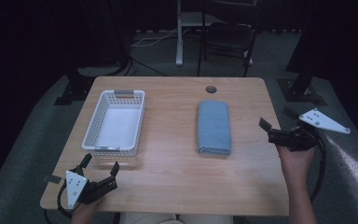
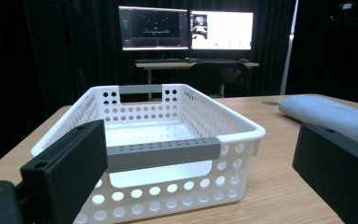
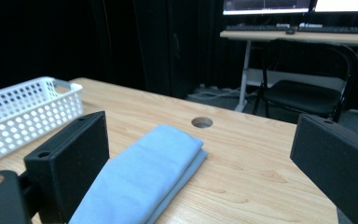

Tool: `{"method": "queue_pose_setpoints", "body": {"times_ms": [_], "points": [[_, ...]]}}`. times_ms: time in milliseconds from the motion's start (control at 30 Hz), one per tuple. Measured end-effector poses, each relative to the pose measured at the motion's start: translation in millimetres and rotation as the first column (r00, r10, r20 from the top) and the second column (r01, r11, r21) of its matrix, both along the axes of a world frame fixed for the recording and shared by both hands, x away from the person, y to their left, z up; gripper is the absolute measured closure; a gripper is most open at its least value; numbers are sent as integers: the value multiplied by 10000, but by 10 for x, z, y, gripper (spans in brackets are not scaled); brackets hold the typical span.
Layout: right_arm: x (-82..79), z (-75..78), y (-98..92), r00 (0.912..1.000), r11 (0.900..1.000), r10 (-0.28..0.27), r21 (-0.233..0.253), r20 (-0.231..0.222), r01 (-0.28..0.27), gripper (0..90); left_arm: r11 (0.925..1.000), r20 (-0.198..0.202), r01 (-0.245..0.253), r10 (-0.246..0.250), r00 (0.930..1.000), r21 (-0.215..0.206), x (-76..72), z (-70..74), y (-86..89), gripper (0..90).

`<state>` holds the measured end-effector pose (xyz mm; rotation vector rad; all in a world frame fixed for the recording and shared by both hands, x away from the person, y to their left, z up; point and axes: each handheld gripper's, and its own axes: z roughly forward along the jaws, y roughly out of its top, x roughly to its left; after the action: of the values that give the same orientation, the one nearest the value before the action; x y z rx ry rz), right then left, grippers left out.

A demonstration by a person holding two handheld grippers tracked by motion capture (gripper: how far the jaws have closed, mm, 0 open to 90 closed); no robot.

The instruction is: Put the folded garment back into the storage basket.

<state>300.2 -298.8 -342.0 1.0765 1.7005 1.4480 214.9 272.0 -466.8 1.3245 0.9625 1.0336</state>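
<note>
Dark curtains are ringing a wooden bench [image 1: 177, 177] carrying a white perforated basket [image 1: 115, 122] at 9 o'clock of a folded blue towel [image 1: 213, 126]; left tool [image 1: 100, 168] and right tool [image 1: 265, 129] are both hovering wide, empty.

1. The table [image 1: 177, 163] has a light wood-grain top, smooth with a faint sheen.
2. The basket [image 2: 242, 128] looks like white plastic, smooth and slightly glossy, its walls pierced with round holes; its handles [image 2: 163, 153] are grey and matt.
3. The towel [image 3: 149, 172] is folded blue cloth, soft and matt, with a fine weave.
4. The left tool [image 1: 100, 165] and right tool [image 1: 266, 128] have black jaws that look like matt hard plastic.
5. The plate [image 1: 324, 121] on the right tool is flat, pale grey and smooth.
6. The chair [image 3: 307, 93] has a dark matt seat on a thin black frame.
</note>
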Motion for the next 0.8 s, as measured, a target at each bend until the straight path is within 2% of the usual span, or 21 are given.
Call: {"method": "queue_pose_setpoints", "body": {"times_ms": [67,200,367,467,700,800], "points": [[89,17,39,9999,9999,16,-154,-101,-17,37,10000,5,0,0,10000,-11,0,0,-1,44],[293,65,85,9983,9983,457,-338,-365,-469,37,10000,13,6,-6,10000,-20,0,0,-1,44],[421,73,92,9951,9954,824,-437,-539,-848,37,10000,7,6,-6,10000,-15,0,0,-1,44],[501,24,94,9937,9962,821,-227,-763,-840,37,10000,3,8,-8,10000,-12,1,0,-1,44],[690,-95,164,9894,9967,789,-74,-1221,-804,42,10000,-2,4,-4,10000,-6,2,0,-1,44],[790,-145,198,9842,9962,842,-83,-1556,-865,42,10000,-3,2,-2,10000,-6,1,0,-1,44]]}}
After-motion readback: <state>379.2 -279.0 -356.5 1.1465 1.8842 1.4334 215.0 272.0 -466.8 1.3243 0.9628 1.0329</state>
